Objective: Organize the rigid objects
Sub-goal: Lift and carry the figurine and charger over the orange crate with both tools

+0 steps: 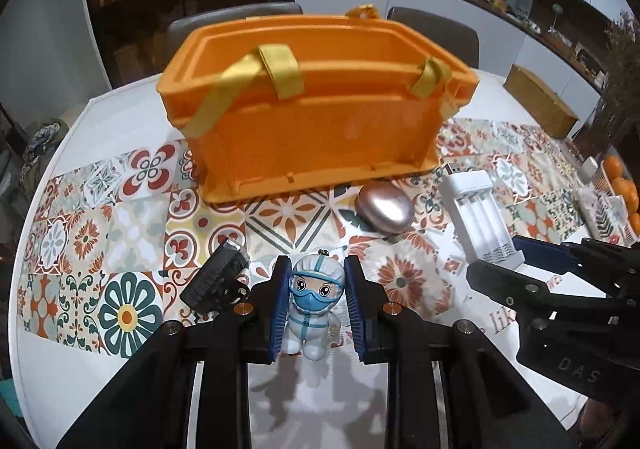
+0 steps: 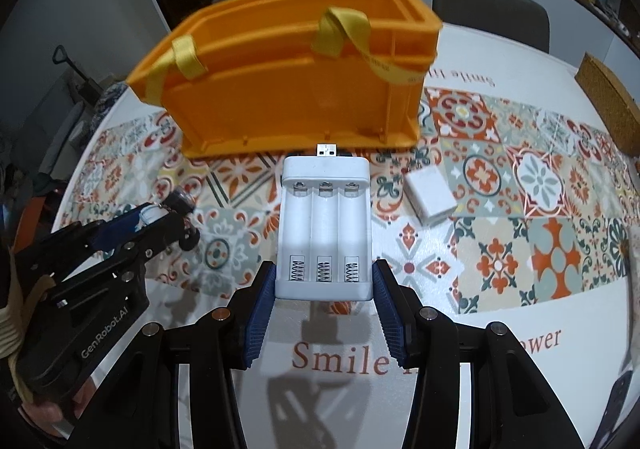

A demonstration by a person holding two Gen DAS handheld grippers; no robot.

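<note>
The left claw (image 1: 317, 309) is closed on the small figurine (image 1: 316, 313), its blue pads pressed against both sides of the head and body; the figurine appears lifted just off the counter (image 1: 100, 381). The right claw (image 2: 324, 305) brackets the spring end of the white battery charger (image 2: 325, 225), its pads at or very close to the case sides; whether they clamp it cannot be told. The orange basket (image 1: 316, 137) stands beyond both items, with its yellow straps (image 1: 280, 69) draped over the near rim. Risk 1: the figurine is rounded and glossy, so it may rotate or slip between the pads during transfer. Risk 2: the charger is gripped at one end only, so the USB end may droop or the case may pivot out. Risk 3: either load may snag a strap or strike the rim. Risk 4: both claws work near each other and may collide at the basket opening. A metallic oval (image 1: 385, 211), a dark device (image 1: 216, 281) and a white box (image 2: 430, 195) lie nearby.
</note>
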